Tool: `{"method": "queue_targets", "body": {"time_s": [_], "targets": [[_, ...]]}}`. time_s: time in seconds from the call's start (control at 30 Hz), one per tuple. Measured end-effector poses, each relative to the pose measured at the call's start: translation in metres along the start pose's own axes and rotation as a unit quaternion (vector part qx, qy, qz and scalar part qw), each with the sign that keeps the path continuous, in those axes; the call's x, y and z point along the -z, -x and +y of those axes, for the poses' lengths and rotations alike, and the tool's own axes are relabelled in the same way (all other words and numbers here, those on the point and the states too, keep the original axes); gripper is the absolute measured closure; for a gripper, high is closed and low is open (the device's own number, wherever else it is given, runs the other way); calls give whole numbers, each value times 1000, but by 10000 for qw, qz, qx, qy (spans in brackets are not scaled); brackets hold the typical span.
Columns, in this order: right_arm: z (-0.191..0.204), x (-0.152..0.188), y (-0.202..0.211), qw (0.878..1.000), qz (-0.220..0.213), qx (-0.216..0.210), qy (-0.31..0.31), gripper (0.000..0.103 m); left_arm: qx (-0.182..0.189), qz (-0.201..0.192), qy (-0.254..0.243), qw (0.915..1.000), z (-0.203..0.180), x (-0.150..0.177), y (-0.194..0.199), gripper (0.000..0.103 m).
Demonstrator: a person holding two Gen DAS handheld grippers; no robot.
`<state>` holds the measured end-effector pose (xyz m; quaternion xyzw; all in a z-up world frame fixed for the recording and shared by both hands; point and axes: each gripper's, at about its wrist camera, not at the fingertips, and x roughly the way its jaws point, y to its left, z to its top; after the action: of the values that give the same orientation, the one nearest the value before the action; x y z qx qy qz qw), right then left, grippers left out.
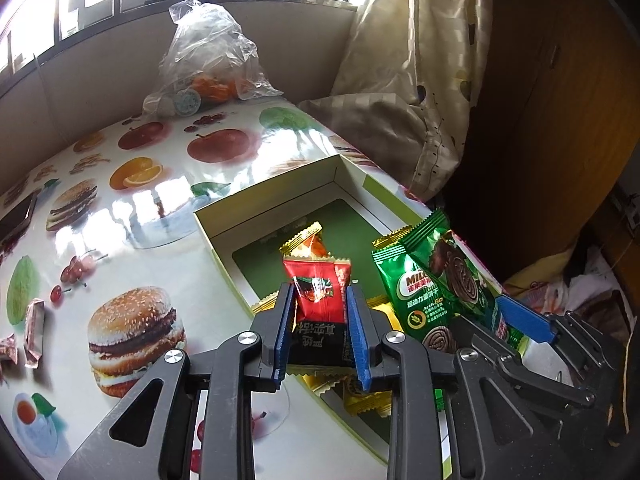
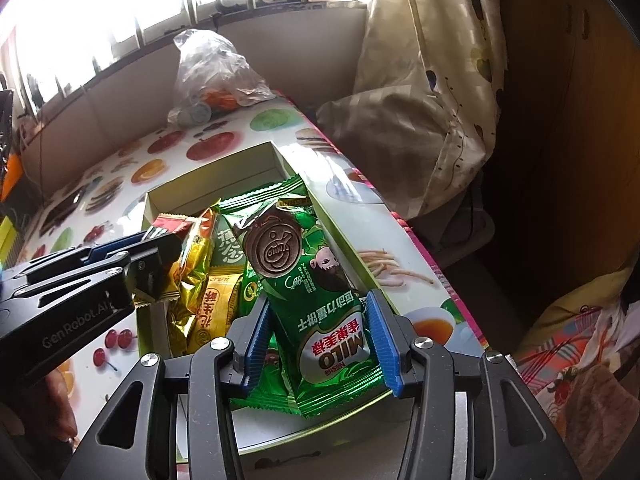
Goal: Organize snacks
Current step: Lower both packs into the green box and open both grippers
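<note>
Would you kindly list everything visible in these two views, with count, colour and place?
Box: one, white with green floor, on the table.
Red-black packet: one, between the left gripper's pads, over the box.
Green Milo packet: one, between the right gripper's pads.
Gold and yellow packets: several, in the box.
Plastic bag: one, clear, far table edge.
Small wrapped sweets: a few, pinkish, on the table's left.
Table: one, fruit-and-burger print.
Curtain: cream, right.
Left gripper: black, blue pads.
Right gripper: same.
</note>
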<state>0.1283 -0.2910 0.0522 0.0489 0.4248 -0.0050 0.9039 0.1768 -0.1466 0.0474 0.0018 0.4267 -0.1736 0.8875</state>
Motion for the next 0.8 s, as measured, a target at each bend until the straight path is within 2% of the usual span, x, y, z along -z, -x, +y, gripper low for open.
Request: {"method": "queue_targets", "body": {"time_s": [0.1, 0.8], "targets": [[0, 1, 2, 10000, -15, -17, -15, 55, -8, -16, 22, 10000, 1, 1, 2, 61], [3, 2, 25, 9994, -294, -169, -81, 46, -42, -245, 88, 9997, 3, 6, 33, 60]]}}
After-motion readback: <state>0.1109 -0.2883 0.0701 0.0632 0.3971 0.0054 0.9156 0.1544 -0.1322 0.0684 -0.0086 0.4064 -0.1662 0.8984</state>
